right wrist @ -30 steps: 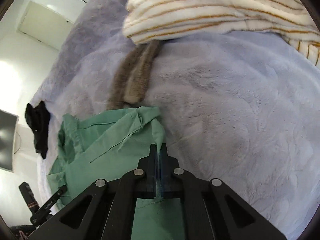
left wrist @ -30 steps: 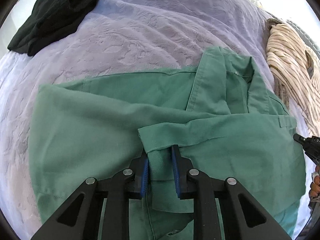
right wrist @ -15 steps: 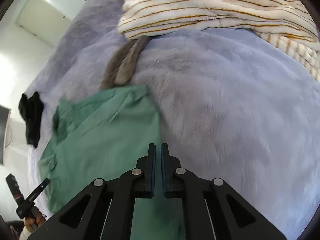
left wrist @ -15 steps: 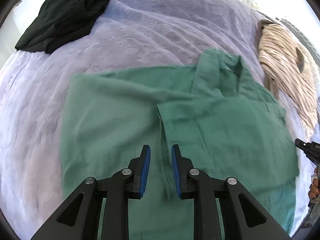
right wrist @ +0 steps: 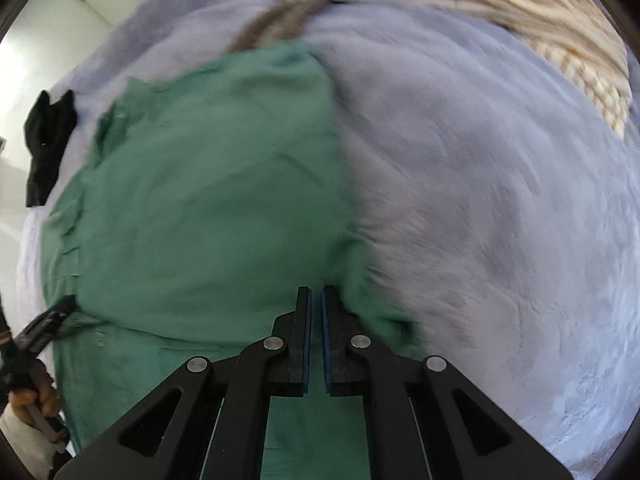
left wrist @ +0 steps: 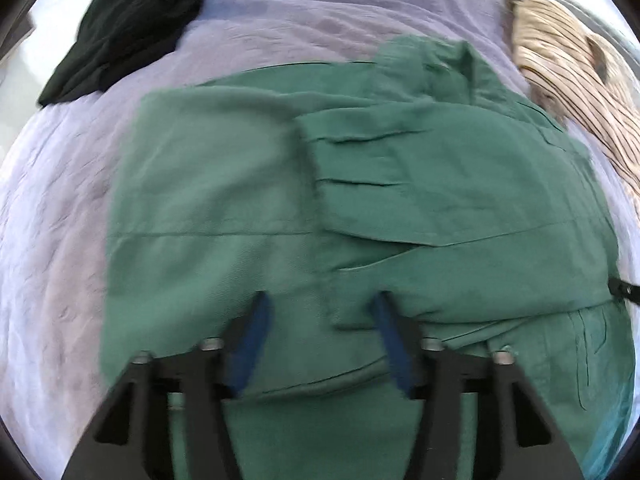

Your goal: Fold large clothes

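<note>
Two blue-padded fingers of our left gripper stand apart, having just been opening, with nothing pinched between them, above the green cotton garment spread partly folded on the pale lilac plush blanket, a black folded garment and a cream striped knit lying beyond it. From the right wrist, our right gripper has its jaws nearly together over the green cloth's edge; whether any fabric is caught between them we cannot tell.

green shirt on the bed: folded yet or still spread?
Partly folded: green shirt has one side flap doubled over its middle, edge visible; the other half lies flat on the blanket.
</note>
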The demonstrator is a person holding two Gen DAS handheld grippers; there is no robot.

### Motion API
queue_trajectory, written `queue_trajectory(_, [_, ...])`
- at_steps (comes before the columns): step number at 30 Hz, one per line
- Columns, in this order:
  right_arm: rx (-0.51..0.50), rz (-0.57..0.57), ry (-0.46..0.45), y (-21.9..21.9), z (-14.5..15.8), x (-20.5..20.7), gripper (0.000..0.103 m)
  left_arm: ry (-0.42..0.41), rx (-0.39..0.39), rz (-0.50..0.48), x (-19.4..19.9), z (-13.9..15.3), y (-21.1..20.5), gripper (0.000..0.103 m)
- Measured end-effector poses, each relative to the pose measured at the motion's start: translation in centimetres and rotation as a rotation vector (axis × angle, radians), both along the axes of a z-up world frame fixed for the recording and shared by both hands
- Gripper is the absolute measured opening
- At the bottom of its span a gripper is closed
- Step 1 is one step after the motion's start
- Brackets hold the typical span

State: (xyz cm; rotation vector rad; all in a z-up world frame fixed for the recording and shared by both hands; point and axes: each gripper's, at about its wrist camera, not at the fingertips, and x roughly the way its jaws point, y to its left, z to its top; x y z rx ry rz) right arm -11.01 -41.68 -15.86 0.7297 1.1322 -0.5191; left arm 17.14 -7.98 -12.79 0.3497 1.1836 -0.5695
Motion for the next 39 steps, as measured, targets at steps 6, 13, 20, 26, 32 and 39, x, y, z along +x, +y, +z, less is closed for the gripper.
queue_trajectory(6, [0.032, -0.055, -0.019, -0.3, 0.9, -1.8, 0.006, -0.008, 0.066, 0.003, -1.4, 0.3, 1.1, 0.059])
queue_trajectory(13, [0.022, -0.027, -0.003, 1.3, 2.3, -2.5, 0.006, -0.001, 0.096, 0.047, -2.9, 0.6, 1.1, 0.059])
queue_trajectory(20, [0.036, 0.005, 0.004, 1.7, 3.0, -3.0, 0.006, -0.026, 0.104, 0.071, -4.7, 1.8, 0.7, 0.088])
queue_trajectory(26, [0.061, 0.029, -0.009, 1.8, 3.4, -3.4, 0.006, -0.019, 0.138, 0.095, -6.2, 1.9, 0.5, 0.088])
queue_trajectory(32, [0.083, 0.06, -0.023, 1.6, 3.9, -4.1, 0.006, -0.035, 0.168, 0.117, -7.8, 2.3, 0.1, 0.103])
queue_trajectory(39, [0.077, 0.084, -0.041, 1.2, 4.5, -4.5, 0.064, -0.035, 0.187, 0.131, -9.9, 2.8, -0.8, 0.103])
